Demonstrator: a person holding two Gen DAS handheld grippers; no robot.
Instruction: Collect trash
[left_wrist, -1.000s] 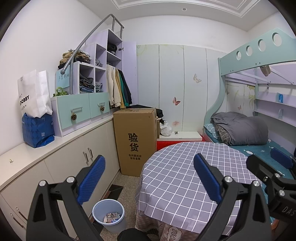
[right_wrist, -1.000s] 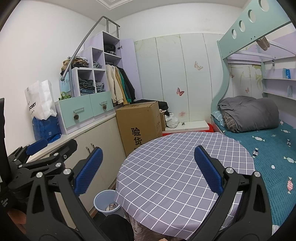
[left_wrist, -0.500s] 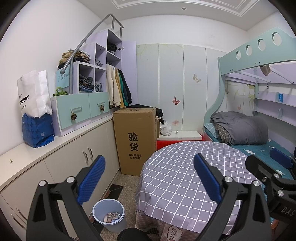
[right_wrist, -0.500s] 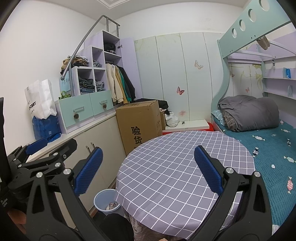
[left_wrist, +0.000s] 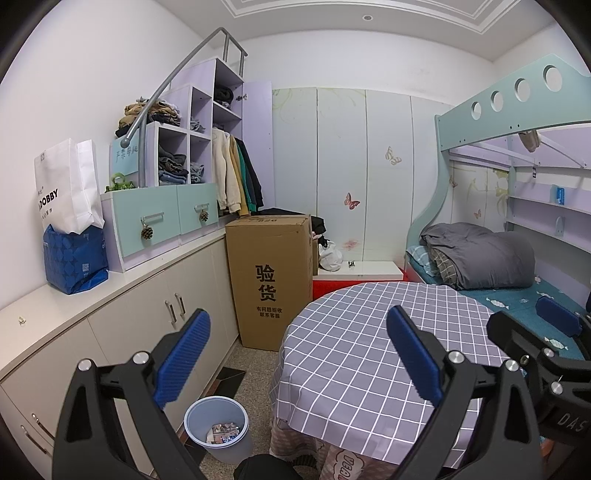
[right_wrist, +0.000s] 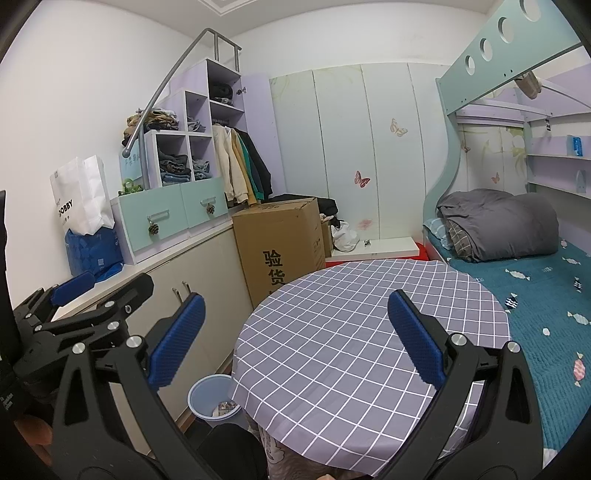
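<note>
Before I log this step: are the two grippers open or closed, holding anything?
Left gripper: open, holding nothing.
Right gripper: open, holding nothing.

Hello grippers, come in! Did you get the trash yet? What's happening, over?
Left gripper open, empty. Right gripper open, empty. Trash bin on floor beside round table, some litter inside. Tabletop bare; nothing blocking.
</note>
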